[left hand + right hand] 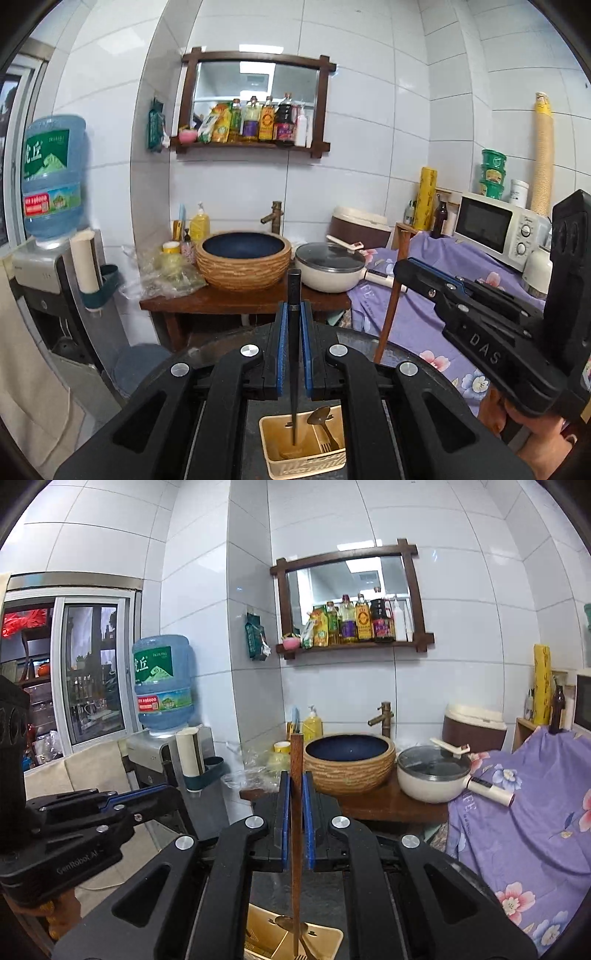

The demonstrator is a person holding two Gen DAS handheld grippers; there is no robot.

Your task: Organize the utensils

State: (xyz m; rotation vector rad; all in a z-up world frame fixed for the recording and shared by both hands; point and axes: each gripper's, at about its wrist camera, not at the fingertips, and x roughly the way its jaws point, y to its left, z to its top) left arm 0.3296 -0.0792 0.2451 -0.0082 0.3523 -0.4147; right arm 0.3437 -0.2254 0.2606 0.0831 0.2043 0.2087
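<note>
The left tongs [294,354] are clenched on a black chopstick [294,332]; the right tongs [296,823] grasp a brown chopstick [296,830]. Both sticks hang upright over the beige utensil basket [269,439] at 6 o'clock, which holds a spoon [319,415].

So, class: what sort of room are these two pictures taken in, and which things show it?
Most likely a small home kitchen or wash corner: a basin under a tap, a lidded pot, a microwave and sauce bottles on a wall shelf.
</note>
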